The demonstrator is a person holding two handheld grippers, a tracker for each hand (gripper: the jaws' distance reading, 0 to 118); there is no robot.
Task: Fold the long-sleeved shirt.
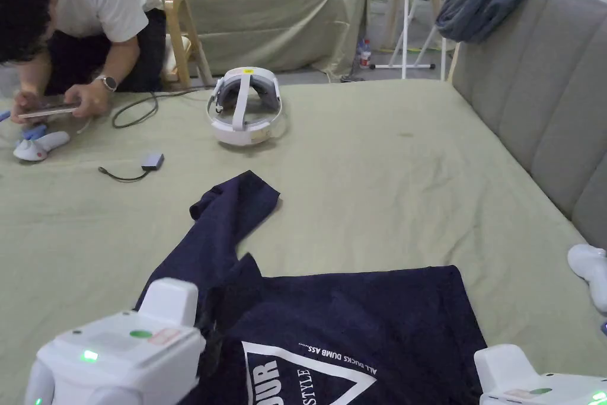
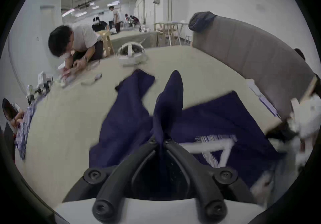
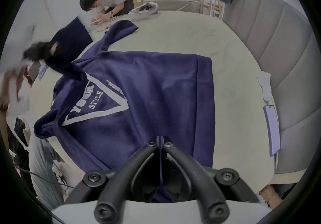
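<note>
A navy long-sleeved shirt (image 1: 367, 317) with a white triangle print lies face up on the green-covered bed, one sleeve (image 1: 231, 216) stretched toward the far left. In the left gripper view my left gripper (image 2: 160, 140) is shut on a raised fold of the shirt (image 2: 168, 104). In the head view its white body (image 1: 118, 359) sits at the bottom left over the shirt's left side. My right gripper (image 3: 159, 143) is shut on the shirt's near edge (image 3: 156, 106); its body (image 1: 533, 382) shows at the bottom right.
A white headset (image 1: 246, 107) stands on the bed beyond the sleeve, with a cable and small adapter (image 1: 151, 161) to its left. A person (image 1: 83, 26) leans over the far left corner. A grey headboard (image 1: 545, 92) lines the right side. A phone (image 3: 271, 128) lies near it.
</note>
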